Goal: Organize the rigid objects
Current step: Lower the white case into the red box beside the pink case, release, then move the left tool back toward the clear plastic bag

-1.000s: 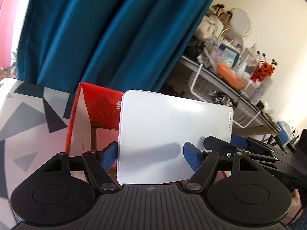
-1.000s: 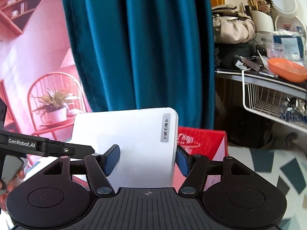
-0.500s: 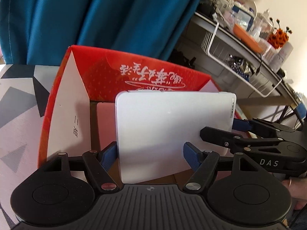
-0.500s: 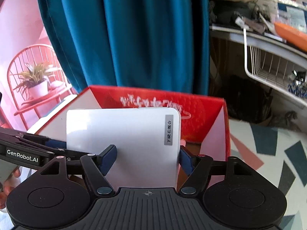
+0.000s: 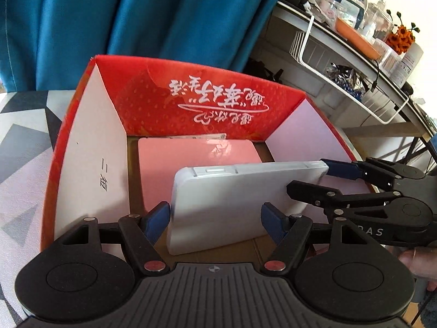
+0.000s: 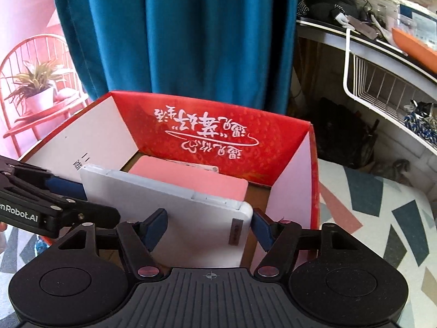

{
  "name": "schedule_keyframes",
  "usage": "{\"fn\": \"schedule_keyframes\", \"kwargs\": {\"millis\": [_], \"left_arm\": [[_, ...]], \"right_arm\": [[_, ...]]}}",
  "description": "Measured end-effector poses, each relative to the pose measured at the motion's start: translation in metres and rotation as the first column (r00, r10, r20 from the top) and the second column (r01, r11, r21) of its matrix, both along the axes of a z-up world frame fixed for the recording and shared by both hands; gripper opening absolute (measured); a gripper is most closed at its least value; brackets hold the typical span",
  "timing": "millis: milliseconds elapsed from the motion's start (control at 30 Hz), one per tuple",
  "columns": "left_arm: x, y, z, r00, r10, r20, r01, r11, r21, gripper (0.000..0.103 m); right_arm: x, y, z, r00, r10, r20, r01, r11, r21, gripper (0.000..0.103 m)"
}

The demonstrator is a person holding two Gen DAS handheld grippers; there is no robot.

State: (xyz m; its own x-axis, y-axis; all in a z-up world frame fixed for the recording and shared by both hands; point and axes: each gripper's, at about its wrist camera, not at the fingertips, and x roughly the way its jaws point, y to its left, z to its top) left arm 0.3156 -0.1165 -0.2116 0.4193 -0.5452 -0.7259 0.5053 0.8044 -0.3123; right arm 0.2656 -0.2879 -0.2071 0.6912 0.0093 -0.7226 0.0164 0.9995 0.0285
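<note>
A flat white plastic case (image 5: 232, 205) is held by both grippers over the open red cardboard box (image 5: 207, 104), tilted towards flat. My left gripper (image 5: 215, 218) is shut on one end of the case; my right gripper (image 6: 207, 227) is shut on the other end of the case (image 6: 191, 227). The right gripper also shows in the left wrist view (image 5: 355, 188), and the left gripper shows in the right wrist view (image 6: 41, 202). A pink flat case (image 5: 199, 150) lies on the floor of the box (image 6: 289, 191), below and beyond the white case.
The box stands on a table with a grey, white and teal geometric cloth (image 6: 382, 199). A teal curtain (image 5: 136, 13) hangs behind. A cluttered shelf with a white wire basket (image 5: 341, 76) is to the right.
Both grippers have carried the white case down and forward into the red box. The case has tipped from upright towards flat, so its top edge now shows.
</note>
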Motion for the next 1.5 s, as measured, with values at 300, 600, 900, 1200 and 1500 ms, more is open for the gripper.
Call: {"fn": "schedule_keyframes", "kwargs": {"millis": [300, 600, 900, 1200, 1500], "left_arm": [[-0.006, 0.003, 0.019, 0.996, 0.021, 0.086, -0.022, 1.0, 0.009, 0.078], [-0.029, 0.015, 0.05, 0.976, 0.041, 0.216, -0.055, 0.997, 0.061, 0.103], [-0.06, 0.044, 0.068, 0.941, 0.111, 0.321, -0.138, 0.988, 0.064, 0.103], [-0.098, 0.066, 0.056, 0.947, 0.17, 0.271, -0.18, 0.983, 0.014, 0.103], [-0.125, 0.063, 0.008, 0.982, 0.147, 0.119, -0.161, 0.979, 0.122, 0.103]], "right_arm": [[-0.003, -0.005, 0.011, 0.998, -0.032, 0.052, 0.034, 0.999, -0.033, 0.063], [-0.03, -0.003, 0.036, 0.986, -0.065, 0.155, 0.064, 0.998, 0.008, 0.103], [-0.071, 0.002, 0.045, 0.965, -0.139, 0.22, 0.132, 0.99, 0.047, 0.103], [-0.12, 0.01, 0.03, 0.957, -0.153, 0.247, 0.131, 0.986, 0.101, 0.103], [-0.147, 0.025, -0.003, 0.982, -0.11, 0.154, 0.096, 0.991, 0.095, 0.103]]}}
